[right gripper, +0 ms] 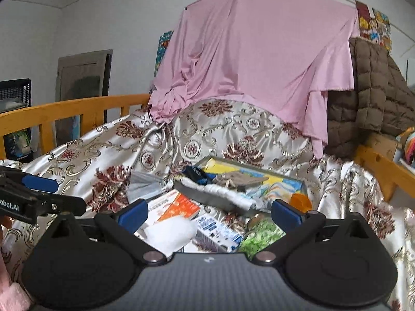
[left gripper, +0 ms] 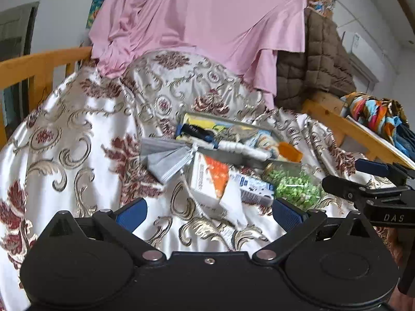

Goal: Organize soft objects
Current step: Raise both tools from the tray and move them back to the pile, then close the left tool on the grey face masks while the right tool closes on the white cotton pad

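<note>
Left hand-held gripper (left gripper: 209, 213): jaws spread wide, nothing between the blue pads, hovering over the near part of the bed.
Right hand-held gripper (right gripper: 209, 213): same deal, wide open and holding nothing. In the left wrist view it pokes in from the right edge.
Just past the fingers: a little pile of stuff on the bedspread (left gripper: 64, 140), which is shiny white satin with dark red and gold swirls.
White and orange box (left gripper: 208, 178): lying flat, near middle of the pile, with a crumpled white tissue or cloth (right gripper: 170, 232) touching its near corner.
Blue and white carton (left gripper: 253, 186): right beside the box, on its right.
Jar of green bits (left gripper: 294, 182): on its side, right of the carton, gold lid pointing left.
Grey face masks (left gripper: 166, 159): the soft bit nearest the left side of the pile, bunched and tied with a white string, leaning on the tray's left end.
Tray (left gripper: 225, 121): shallow, grey-rimmed, just beyond the boxes. Inside I can make out a dark blue item, a knotted white rope or cloth (left gripper: 243, 149) along the near rim, and some beige fabric (right gripper: 238, 178). Too jumbled to name the rest.
Orange cap thing (left gripper: 290, 151): at the tray's right end.
Far side: pink sheet (right gripper: 259, 59) draped high, brown quilted blanket (right gripper: 373, 96) on its right.
Edges: wooden bed rail (right gripper: 77, 108) on the left.
</note>
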`<move>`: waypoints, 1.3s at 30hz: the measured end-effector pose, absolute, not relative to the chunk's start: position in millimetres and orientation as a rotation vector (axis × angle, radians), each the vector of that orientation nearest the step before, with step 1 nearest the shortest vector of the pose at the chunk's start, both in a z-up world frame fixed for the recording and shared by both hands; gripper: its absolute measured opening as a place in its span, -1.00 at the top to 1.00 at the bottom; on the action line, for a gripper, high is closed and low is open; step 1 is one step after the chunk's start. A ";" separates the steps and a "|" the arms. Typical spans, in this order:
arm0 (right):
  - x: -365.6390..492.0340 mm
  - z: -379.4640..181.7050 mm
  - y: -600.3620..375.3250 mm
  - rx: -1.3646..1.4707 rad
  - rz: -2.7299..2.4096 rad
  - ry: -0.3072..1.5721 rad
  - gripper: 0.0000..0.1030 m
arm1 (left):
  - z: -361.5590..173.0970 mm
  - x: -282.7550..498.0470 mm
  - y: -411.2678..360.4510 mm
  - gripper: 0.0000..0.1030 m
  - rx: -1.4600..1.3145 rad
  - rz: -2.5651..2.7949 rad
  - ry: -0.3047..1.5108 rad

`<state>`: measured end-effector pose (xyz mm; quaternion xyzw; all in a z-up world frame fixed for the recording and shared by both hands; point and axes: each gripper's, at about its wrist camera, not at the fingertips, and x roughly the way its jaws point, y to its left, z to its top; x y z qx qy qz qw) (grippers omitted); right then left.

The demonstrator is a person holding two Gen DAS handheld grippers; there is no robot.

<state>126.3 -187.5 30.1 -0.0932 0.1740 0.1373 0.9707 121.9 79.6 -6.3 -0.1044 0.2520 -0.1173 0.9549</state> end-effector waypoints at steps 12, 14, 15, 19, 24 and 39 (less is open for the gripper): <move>144.1 -0.5 -185.3 -0.164 0.299 0.429 -1.00 | -18.5 138.6 88.1 -0.99 -0.293 -0.187 0.600; 147.8 -6.0 -183.8 -0.156 0.309 0.446 -1.00 | -20.3 141.1 89.6 -0.99 -0.308 -0.177 0.611; 149.6 -9.1 -183.0 -0.151 0.318 0.456 -1.00 | -21.3 142.6 90.3 -0.99 -0.316 -0.172 0.617; 154.1 -20.3 -179.7 -0.144 0.343 0.483 -1.00 | -25.1 148.3 93.8 -0.99 -0.345 -0.149 0.636; 159.8 -36.7 -175.5 -0.151 0.373 0.523 -1.00 | -34.2 166.8 97.2 -0.99 -0.401 -0.145 0.692; 182.9 -66.5 -168.9 -0.138 0.421 0.595 -1.00 | -45.7 230.2 78.9 -0.99 -0.290 -0.210 0.679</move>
